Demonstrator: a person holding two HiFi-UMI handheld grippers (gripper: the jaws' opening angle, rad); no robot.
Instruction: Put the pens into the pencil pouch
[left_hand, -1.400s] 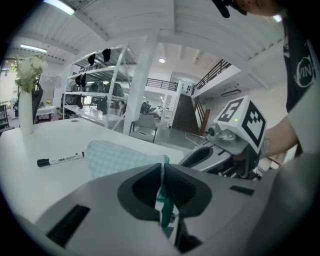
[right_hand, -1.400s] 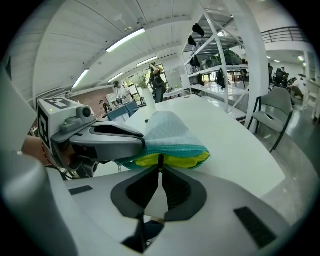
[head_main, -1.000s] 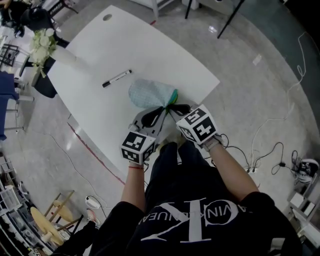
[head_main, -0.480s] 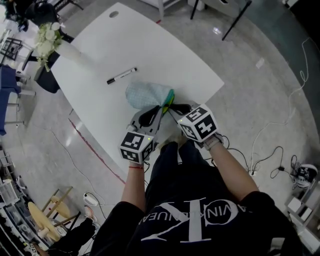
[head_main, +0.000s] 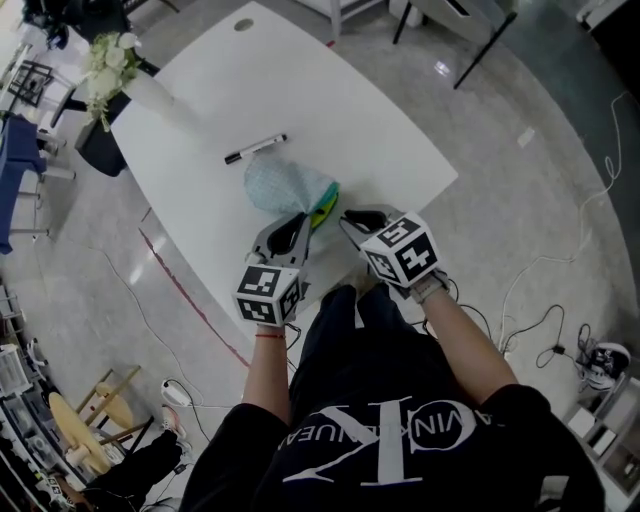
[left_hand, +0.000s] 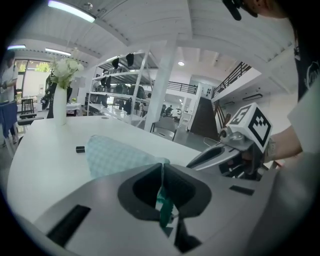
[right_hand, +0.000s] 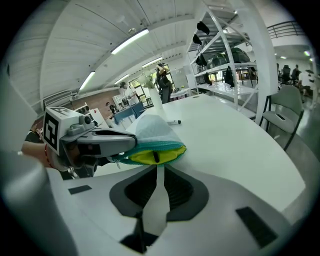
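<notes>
A pale teal checked pencil pouch (head_main: 283, 184) lies on the white table (head_main: 380, 130). Its mouth, with a green zip and yellow lining (right_hand: 152, 155), faces me and gapes open. My left gripper (head_main: 308, 218) is shut on the teal zip edge (left_hand: 163, 204) at the mouth's corner. My right gripper (head_main: 347, 216) is just right of the mouth and apart from it. Its jaws are opening, and only bare table shows in the narrow gap (right_hand: 157, 172). A black-capped white pen (head_main: 255, 149) lies on the table beyond the pouch. Something small and dark (right_hand: 156, 157) shows inside the lining.
A white vase of flowers (head_main: 120, 75) stands at the table's far left corner. The table's near edge (head_main: 225, 290) runs just under both grippers. Cables (head_main: 540, 320) lie on the floor to the right, and chair legs (head_main: 470, 50) stand beyond the table.
The left gripper has drawn the pouch's mouth leftwards. The right gripper's tip, earlier at the mouth's green end, now stands apart from it with its jaws slightly parted.
</notes>
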